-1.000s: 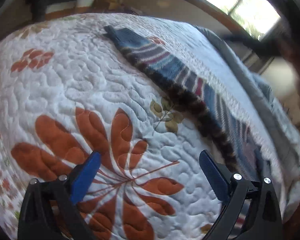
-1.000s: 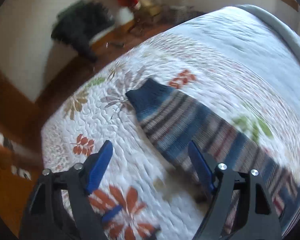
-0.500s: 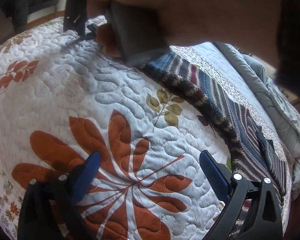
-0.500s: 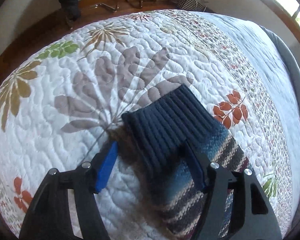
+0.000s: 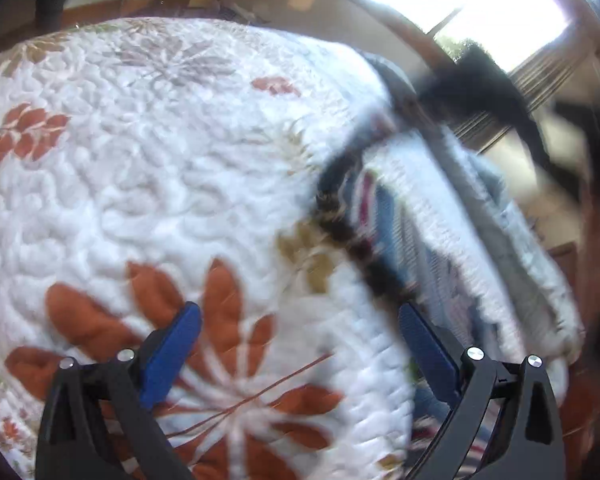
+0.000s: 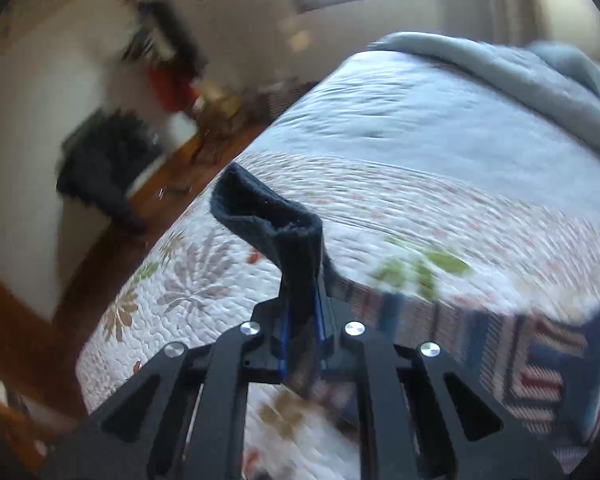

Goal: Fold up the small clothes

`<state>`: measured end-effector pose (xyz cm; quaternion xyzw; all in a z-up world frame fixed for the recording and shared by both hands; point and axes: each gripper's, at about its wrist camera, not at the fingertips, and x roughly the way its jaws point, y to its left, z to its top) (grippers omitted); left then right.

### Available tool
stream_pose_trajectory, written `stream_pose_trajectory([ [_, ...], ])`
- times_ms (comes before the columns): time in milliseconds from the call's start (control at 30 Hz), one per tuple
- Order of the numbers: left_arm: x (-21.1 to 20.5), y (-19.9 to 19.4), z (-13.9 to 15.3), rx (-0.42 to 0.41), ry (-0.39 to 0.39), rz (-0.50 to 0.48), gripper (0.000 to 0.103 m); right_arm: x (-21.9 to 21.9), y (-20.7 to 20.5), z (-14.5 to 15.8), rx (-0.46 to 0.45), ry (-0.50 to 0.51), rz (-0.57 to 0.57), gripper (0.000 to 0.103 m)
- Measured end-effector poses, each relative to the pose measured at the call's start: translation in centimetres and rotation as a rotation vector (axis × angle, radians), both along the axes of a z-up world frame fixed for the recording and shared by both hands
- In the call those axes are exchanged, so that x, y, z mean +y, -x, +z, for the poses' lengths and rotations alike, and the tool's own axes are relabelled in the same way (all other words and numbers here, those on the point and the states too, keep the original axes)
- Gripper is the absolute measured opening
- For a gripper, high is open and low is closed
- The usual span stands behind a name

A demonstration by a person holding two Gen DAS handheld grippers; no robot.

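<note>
Sock cuff [image 6: 276, 236] now lifted, pinched in right tongs [image 6: 302, 332], left tongs [image 5: 300, 344] empty

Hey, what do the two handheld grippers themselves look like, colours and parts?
Both match: the left gripper and right gripper have black plastic linkage arms with triangular cut-outs, round silver pivot screws, and flat blue pads on the fingers. No cables, markings or sleeves show.
</note>
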<state>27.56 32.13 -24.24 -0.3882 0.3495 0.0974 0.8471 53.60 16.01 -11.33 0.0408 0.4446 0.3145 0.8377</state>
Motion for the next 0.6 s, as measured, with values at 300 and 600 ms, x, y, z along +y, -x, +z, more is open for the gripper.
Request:
stream_pose_trajectory([
  [300, -7.3, -2.7, 3.3, -0.14, -0.105, -0.159, 0.099, -23.1, 3.1, -9.4, 0.238, -0.135, -0.331, 0.01],
  [600, -13.8, -5.8, 1.8, -0.121, -0.037, -0.401, 0.099, -29.9, 4.7, -15.9, 0.403, -0.237, -0.326, 0.043],
])
